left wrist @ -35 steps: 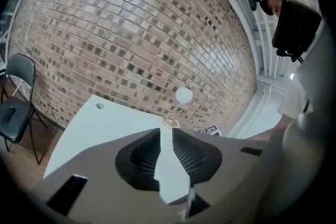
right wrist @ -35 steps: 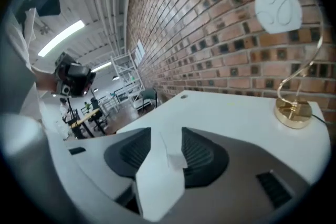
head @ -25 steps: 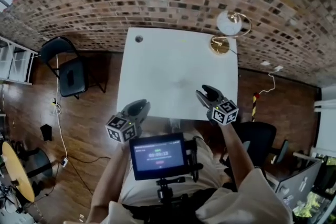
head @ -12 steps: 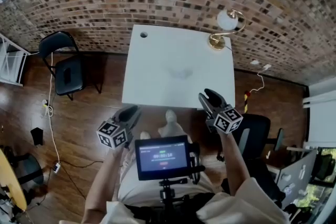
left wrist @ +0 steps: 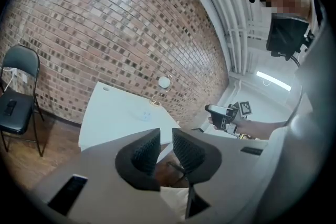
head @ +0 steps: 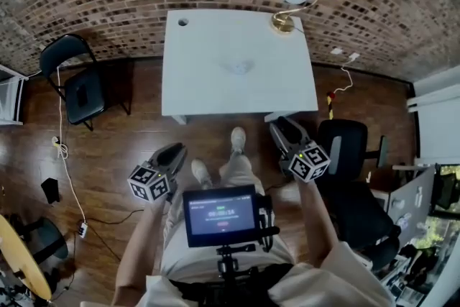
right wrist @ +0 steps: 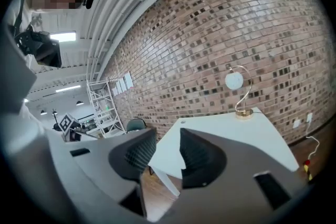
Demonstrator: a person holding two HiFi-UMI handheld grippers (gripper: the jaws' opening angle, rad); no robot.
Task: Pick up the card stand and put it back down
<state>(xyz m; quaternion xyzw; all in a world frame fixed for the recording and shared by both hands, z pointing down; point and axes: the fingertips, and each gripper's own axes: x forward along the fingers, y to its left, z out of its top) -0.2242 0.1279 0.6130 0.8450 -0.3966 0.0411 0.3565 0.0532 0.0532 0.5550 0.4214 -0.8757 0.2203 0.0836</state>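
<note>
Emptily half-open, lately closing: right claw point(right wrist: 167, 139)

The desk point(head: 215, 39) is mostly bare: a lamp point(head: 291, 0) takes its far right corner and a small pale object point(head: 239, 67) sits mid-top. A folding chair point(head: 72, 83) flanks the left, an office chair point(head: 352, 147) the near right. The floor point(head: 144, 140) before the near edge is open.

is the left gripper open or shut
Open: the left gripper shows a narrow gap between its jaws, and nothing is held in it.
</note>
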